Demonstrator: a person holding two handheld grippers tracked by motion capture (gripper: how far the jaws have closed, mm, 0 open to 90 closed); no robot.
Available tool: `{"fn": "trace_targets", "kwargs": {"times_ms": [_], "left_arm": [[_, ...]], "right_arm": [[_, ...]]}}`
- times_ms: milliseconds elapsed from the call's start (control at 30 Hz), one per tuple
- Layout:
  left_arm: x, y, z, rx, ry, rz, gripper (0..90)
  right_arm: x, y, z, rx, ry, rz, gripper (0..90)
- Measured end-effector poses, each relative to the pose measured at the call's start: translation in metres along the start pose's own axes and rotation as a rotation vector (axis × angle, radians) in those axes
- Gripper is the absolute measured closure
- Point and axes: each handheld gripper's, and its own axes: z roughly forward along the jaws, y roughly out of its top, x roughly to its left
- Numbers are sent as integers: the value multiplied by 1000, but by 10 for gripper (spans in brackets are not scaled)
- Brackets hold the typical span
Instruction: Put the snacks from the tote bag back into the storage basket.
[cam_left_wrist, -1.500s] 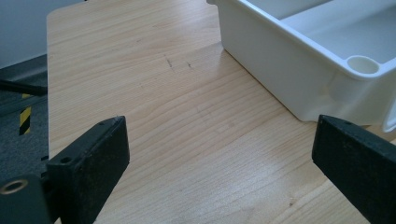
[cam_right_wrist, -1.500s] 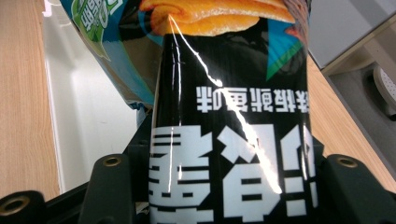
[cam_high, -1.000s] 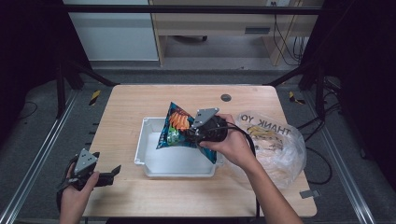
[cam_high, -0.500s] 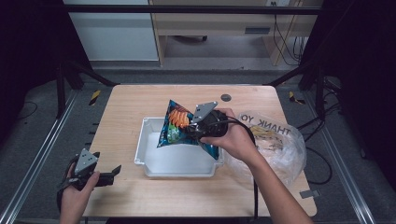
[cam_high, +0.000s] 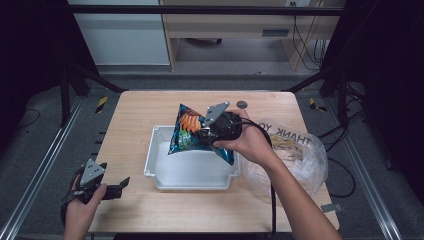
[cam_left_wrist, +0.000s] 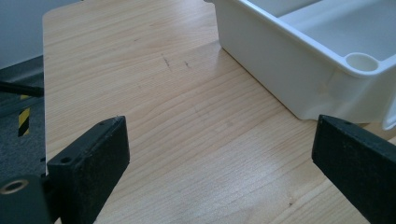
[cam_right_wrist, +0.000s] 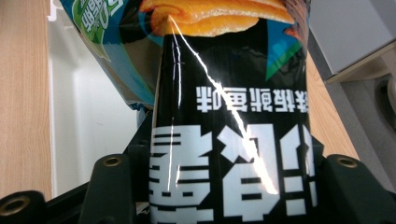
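R claw (cam_high: 204, 134) is clamped on a snack bag (cam_high: 187, 131), blue/black foil w/ orange chips printed on it. In the high view the bag hangs above the far part of a white bin (cam_high: 165, 172) at bench centre, tilted, top corner pointing away from the person; can't tell if its lower edge touches the bin. R hand (cam_high: 247, 142) wraps the tool body, grey three-cornered plate on top, cable trailing back along the forearm. R gripper view: bag (cam_right_wrist: 233, 116) sits betw. the two jaws, print upside down, foil creased w/ a bright glare line; white bin interior (cam_right_wrist: 88, 112) below and to the left, bench wood (cam_right_wrist: 21, 93) at the far left edge.

L claw (cam_high: 122, 184) rests low at the near-left corner of the bench (cam_high: 135, 107), held in the L hand (cam_high: 82, 200), jaws wide apart, nothing betw. them. L gripper view: both black jaws spread to the frame edges, bare wood (cam_left_wrist: 187, 121) betw. them, bin's outer wall and rim corner (cam_left_wrist: 299, 70) just ahead on the right, not touching.

Clear plastic bag (cam_high: 292, 150) w/ "THANK YOU" print lies crumpled at the right side of the bench, beside the bin, under the R forearm. Small dark round disc (cam_high: 242, 104) near the far edge.
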Motion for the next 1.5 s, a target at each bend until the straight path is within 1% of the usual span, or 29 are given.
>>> {"fn": "trace_targets", "kwargs": {"times_ms": [33,67,200,300,433,467,533,733,1033,1067,1267,1333,1467,1500], "left_arm": [[0,0,0,0,0,0,38],[0,0,0,0,0,0,38],[0,0,0,0,0,0,37],[0,0,0,1,-1,2,37],[0,0,0,1,-2,3,37],[0,0,0,1,-2,3,37],[0,0,0,0,-2,2,37],[1,0,0,-2,-1,0,37],[2,0,0,-3,-2,0,38],[2,0,-1,-3,-2,0,37],[2,0,-1,-3,0,-2,38],[2,0,-1,-3,-2,-2,38],[2,0,-1,-4,0,-3,38],[3,0,-1,-5,0,-3,38]], "right_arm": [[0,0,1,3,0,0,433],[0,0,5,21,7,-6,433],[2,1,12,32,18,-19,433],[3,3,20,33,36,-33,433],[4,5,25,40,42,-31,433],[4,5,28,43,48,-39,433],[5,6,31,39,54,-41,433],[6,7,42,53,66,-49,433],[8,8,49,68,76,-62,433],[9,8,49,66,76,-56,433],[9,6,51,74,84,-64,433],[11,5,52,78,85,-56,433],[13,4,54,85,88,-64,433],[13,3,54,86,89,-59,433]]}}
